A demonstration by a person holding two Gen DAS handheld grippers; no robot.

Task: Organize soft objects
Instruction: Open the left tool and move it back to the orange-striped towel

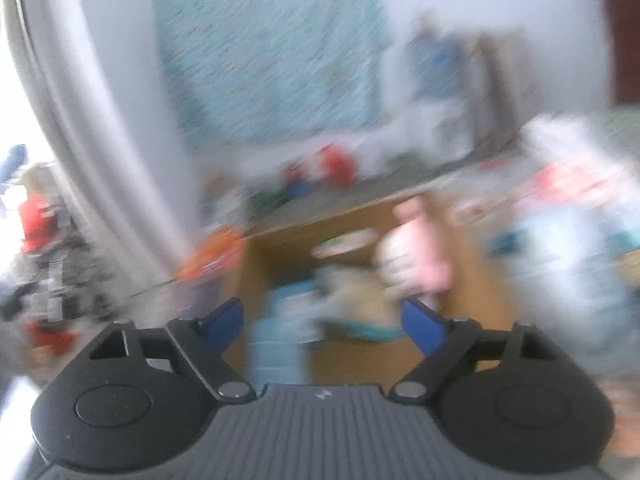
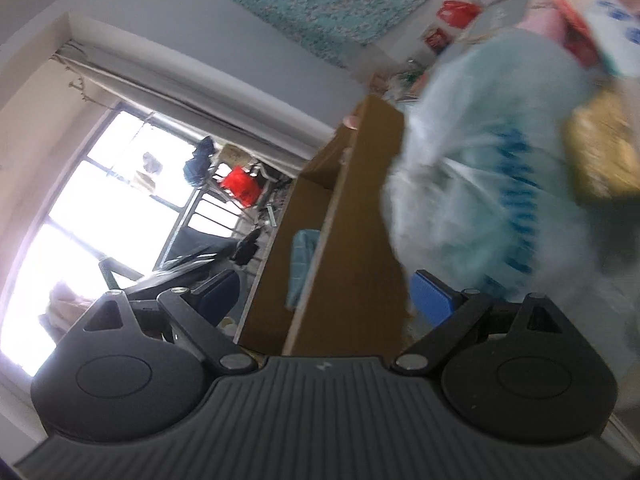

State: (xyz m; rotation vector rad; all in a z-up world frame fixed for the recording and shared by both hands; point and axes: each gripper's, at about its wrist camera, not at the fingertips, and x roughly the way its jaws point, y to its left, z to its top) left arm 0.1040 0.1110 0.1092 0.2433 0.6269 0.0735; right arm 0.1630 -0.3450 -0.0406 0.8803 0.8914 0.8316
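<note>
- Left tool (image 1: 323, 320) spread wide, nothing between its blue pads; heavy blur
- Ahead of it, an open cardboard box (image 1: 472, 280) holding soft toys: a pink one (image 1: 424, 248), a beige one (image 1: 356, 292), a blue one (image 1: 280, 336)
- Right tool (image 2: 326, 300) wide open, empty; box wall (image 2: 360, 208) ahead; pale blue bag (image 2: 480, 168) beside the right pad

My left wrist camera looks forward and slightly down into the cardboard box (image 1: 472, 280), close above it, heavily blurred. My right wrist camera is rolled sideways, close beside the box wall (image 2: 360, 216), facing the window (image 2: 104, 200). Both views share the box and the teal wall hanging (image 1: 268, 56).
</note>
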